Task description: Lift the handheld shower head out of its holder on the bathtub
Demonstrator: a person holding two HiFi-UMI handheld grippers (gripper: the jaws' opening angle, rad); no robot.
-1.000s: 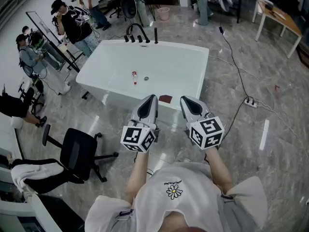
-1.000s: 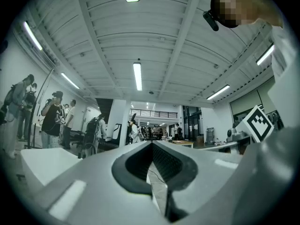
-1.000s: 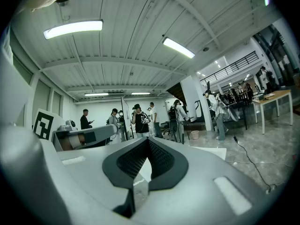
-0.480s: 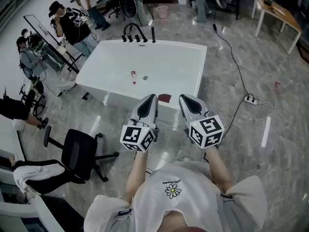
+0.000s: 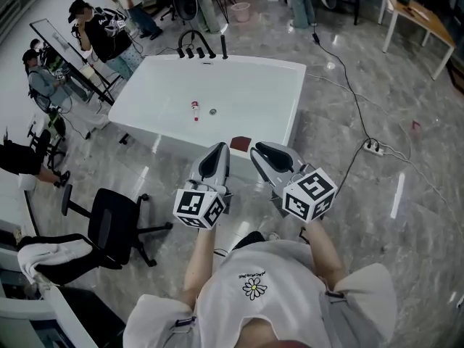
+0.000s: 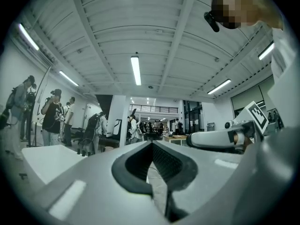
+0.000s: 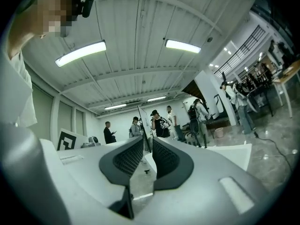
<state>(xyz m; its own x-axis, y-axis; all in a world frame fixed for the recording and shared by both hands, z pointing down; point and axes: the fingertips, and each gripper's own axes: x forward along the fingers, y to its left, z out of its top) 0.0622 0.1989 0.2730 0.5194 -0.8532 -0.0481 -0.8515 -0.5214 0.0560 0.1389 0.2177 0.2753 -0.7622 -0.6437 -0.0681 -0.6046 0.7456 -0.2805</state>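
Grey marble-patterned flooring [image 5: 377,85] is spreading across the open workroom, and a white rectangular bathtub [image 5: 250,93] is lying at 12 o'clock from the person. Compared with a second ago, the tub is sitting further toward 11 o'clock in the head view. The right gripper [image 5: 257,149] is now angling toward 11 o'clock rather than straight ahead; its jaws have just been opening and are standing slightly spread with nothing between them. The left gripper [image 5: 218,147] is showing its jaws pressed together and empty, just beside the right one, both showing against the tub's near wall. A small dark red square patch [image 5: 240,143] is lying on the near rim between the two tips. The open basin, holding a small white bottle with a red cap [image 5: 194,110] and a round drain [image 5: 212,111], is lying between the grippers and the far rim. A black office chair [image 5: 116,227] is standing at 8 o'clock, a white power strip [image 5: 372,148] at 3 o'clock, and several people [image 5: 101,31] at 10 o'clock. The slim black handheld shower head [image 5: 223,46] is standing in its holder [image 5: 223,57] on the far rim at 12 o'clock, just beside the black arched faucet [image 5: 190,39], well apart from both grippers, its long axis upright and its top pointing up.
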